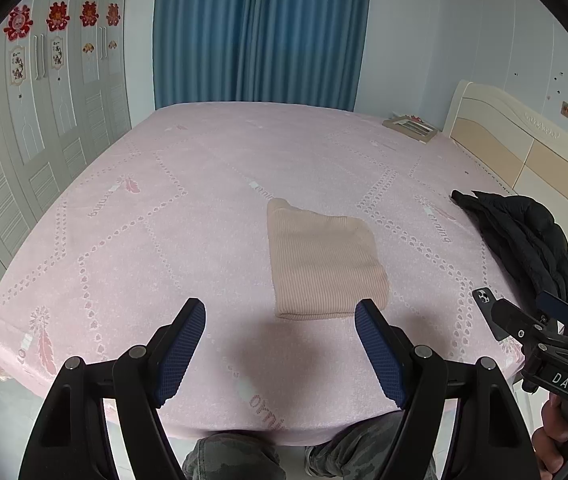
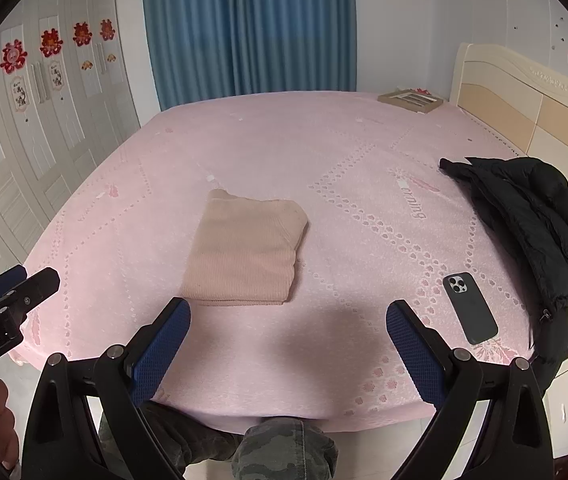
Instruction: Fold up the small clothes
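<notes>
A beige ribbed knit garment (image 1: 324, 260) (image 2: 246, 250) lies folded into a neat rectangle on the pink bed sheet (image 1: 164, 220) (image 2: 344, 160). My left gripper (image 1: 280, 312) hovers open just short of the garment's near edge, with nothing between its blue pads. The right gripper (image 2: 288, 312) is also open and empty, held above the sheet to the right of the garment's near edge. Each gripper shows at the edge of the other's view, held by a hand.
A black puffer jacket (image 2: 540, 224) (image 1: 524, 236) lies at the bed's right edge by the cream headboard (image 2: 524, 92). A dark phone (image 2: 470, 308) rests on the sheet near it. A framed item (image 2: 410, 100) sits at the far corner. Camouflage trousers (image 2: 280, 448) stand against the near edge.
</notes>
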